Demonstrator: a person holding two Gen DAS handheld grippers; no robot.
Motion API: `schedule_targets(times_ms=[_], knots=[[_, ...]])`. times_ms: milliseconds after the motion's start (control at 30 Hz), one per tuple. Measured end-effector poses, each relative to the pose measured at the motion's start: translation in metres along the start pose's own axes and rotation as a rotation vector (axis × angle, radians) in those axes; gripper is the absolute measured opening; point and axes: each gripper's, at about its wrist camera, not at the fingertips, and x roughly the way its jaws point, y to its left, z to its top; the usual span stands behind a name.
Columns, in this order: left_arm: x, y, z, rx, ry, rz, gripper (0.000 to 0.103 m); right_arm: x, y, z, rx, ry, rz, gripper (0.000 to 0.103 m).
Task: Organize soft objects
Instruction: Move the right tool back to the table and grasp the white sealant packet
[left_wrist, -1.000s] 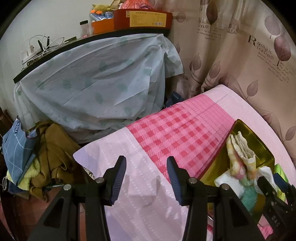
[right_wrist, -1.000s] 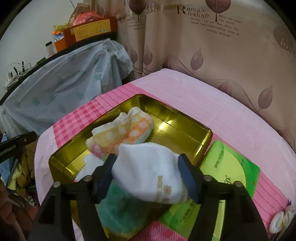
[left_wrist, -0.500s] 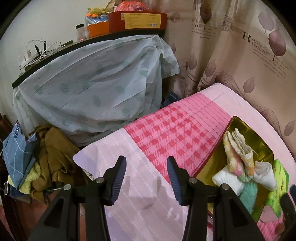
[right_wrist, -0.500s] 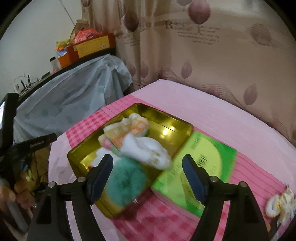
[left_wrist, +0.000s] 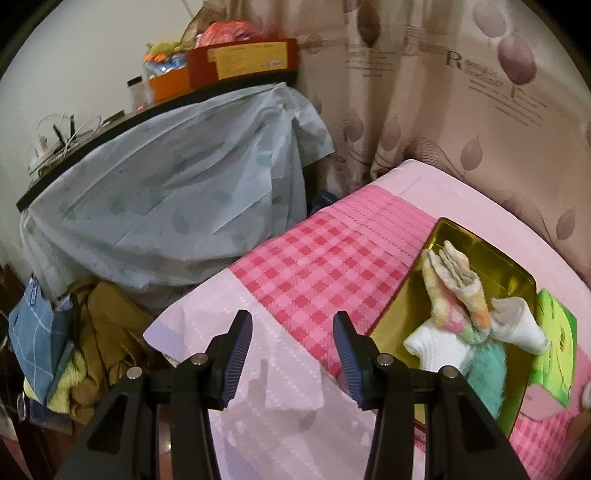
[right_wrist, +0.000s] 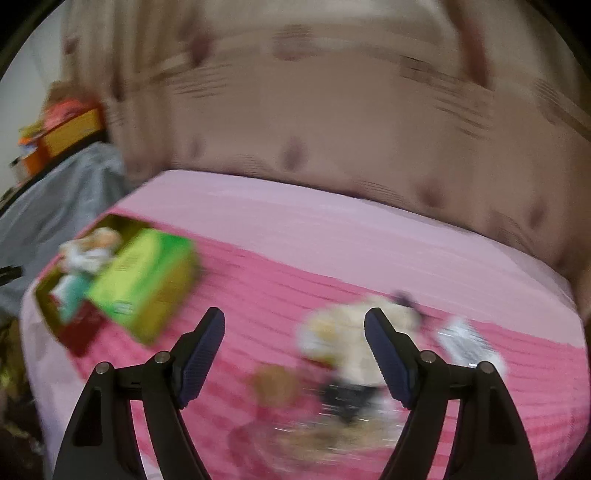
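A gold tin tray lies on the pink bed and holds a yellow-pink sock, a white sock, another white piece and a teal fluffy piece. My left gripper is open and empty over the bed's pale corner, left of the tray. My right gripper is open and empty above the pink cover. The right wrist view is blurred; a cream fluffy soft object lies just beyond its right finger. The tray shows far left there.
A green box sits against the tray's right side; it also shows in the right wrist view. A white crinkly item and dark bits lie near the cream object. A covered table, a clothes pile and curtains surround the bed.
My right gripper let go of the white sock into the tray, opened, then swung right toward the cream object. My left gripper has hardly moved and stays open.
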Motion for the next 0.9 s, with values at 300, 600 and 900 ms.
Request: schedule_targets(times_ms=[300, 600, 900], knots=[[-0.005, -0.022, -0.005, 0.091, -0.007, -0.128, 0.047, 0.0, -0.127, -0.04, 0.092, 0.073, -0.204, 0.084], [-0.018, -0.058, -0.015, 0.243, -0.029, -0.281, 0.052, 0.028, -0.189, -0.064, 0.042, 0.148, -0.243, 0.095], [-0.052, -0.113, -0.046, 0.436, -0.057, -0.445, 0.055, 0.066, -0.219, -0.06, -0.01, 0.171, -0.189, 0.094]])
